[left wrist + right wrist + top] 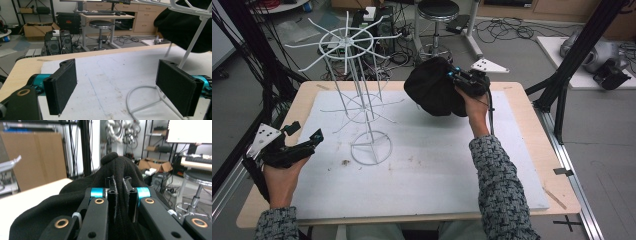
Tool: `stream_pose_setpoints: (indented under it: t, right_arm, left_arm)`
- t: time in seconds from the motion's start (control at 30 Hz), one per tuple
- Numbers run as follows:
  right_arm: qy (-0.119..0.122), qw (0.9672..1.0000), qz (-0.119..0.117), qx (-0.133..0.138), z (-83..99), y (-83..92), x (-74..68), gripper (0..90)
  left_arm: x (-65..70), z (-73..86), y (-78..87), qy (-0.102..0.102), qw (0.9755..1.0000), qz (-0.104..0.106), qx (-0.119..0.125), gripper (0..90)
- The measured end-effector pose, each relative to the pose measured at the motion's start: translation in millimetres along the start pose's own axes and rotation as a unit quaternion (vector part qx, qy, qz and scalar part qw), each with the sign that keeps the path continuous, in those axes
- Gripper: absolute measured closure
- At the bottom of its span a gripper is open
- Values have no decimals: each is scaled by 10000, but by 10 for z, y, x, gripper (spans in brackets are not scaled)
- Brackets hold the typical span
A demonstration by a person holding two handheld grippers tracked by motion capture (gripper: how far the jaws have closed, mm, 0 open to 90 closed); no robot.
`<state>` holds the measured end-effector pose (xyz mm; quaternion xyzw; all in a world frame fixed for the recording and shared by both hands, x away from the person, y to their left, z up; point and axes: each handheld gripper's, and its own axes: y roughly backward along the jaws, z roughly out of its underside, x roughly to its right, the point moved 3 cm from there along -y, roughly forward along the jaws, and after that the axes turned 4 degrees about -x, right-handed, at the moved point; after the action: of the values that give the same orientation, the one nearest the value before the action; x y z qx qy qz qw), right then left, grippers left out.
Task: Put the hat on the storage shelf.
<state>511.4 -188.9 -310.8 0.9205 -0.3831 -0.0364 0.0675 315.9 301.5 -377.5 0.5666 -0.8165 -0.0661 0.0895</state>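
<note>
A white wire rack (357, 85) with spoke arms at its top stands on the white mat (427, 165), left of centre. My right gripper (453, 76) is shut on a black cloth cap (432, 90) and holds it in the air above the table's far side, right of the rack. In the right gripper view the cap (75, 205) bulges up around the pinched jaws of the right gripper (119, 185). My left gripper (307, 134) rests open near the table's left edge. In the left gripper view its wide-apart pads (63, 85) face the rack's ring base (142, 100).
The wooden table (532, 125) carries the mat. Behind it on the floor are a round stool (438, 15), cables and computer boxes. Black frame posts (572, 55) rise at the right and left sides. The mat's near and right parts lie bare.
</note>
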Motion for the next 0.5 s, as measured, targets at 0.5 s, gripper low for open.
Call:
stream_pose_setpoints:
  t: [0.5]
  right_arm:
    - [-27,9978,202,635,-538,332,111,850]
  left_arm:
    - [-13,-12,21,-18,10000,-20,20,174]
